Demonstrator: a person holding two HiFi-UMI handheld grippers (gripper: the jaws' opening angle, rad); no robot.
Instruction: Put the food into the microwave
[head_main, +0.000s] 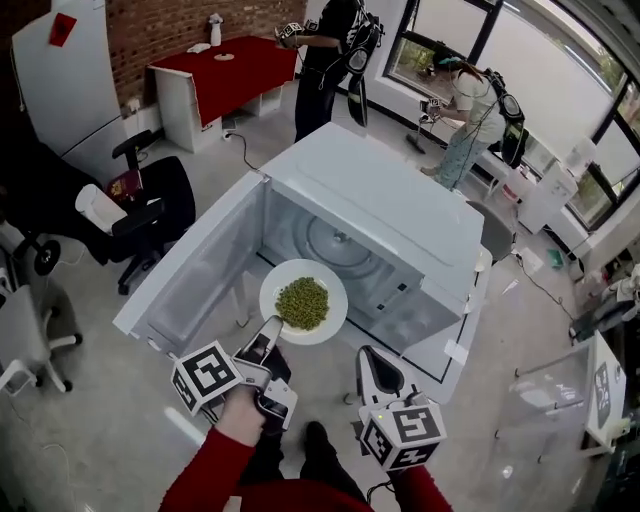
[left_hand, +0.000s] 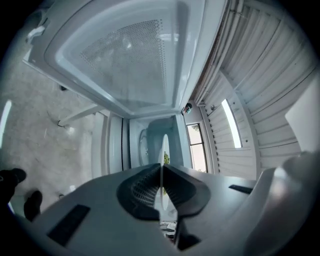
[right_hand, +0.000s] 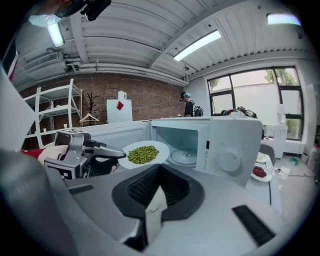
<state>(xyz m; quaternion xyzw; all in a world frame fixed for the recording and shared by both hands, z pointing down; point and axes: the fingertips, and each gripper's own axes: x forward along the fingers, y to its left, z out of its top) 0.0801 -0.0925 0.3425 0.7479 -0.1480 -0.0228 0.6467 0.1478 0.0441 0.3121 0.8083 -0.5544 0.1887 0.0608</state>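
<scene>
A white plate (head_main: 335, 290) heaped with green peas (head_main: 302, 303) hangs just in front of the open white microwave (head_main: 400, 200). My left gripper (head_main: 272, 325) is shut on the plate's near rim. In the left gripper view the plate (left_hand: 164, 150) shows edge-on between the pads, with the microwave door (left_hand: 125, 55) beyond it. The door (head_main: 200, 270) is swung out to the left, and the glass turntable (head_main: 335, 245) inside is bare. My right gripper (head_main: 375, 362) hovers right of the plate, shut and holding nothing, with a small white slip (right_hand: 155, 210) at its jaws. It looks at the plate (right_hand: 160, 146) and the cavity.
A black office chair (head_main: 150, 215) stands left of the door and a white chair (head_main: 25, 340) at the far left. Two people (head_main: 325, 60) (head_main: 470, 120) stand at the back near a red table (head_main: 230, 65). A plate of red food (right_hand: 260, 171) sits right of the microwave.
</scene>
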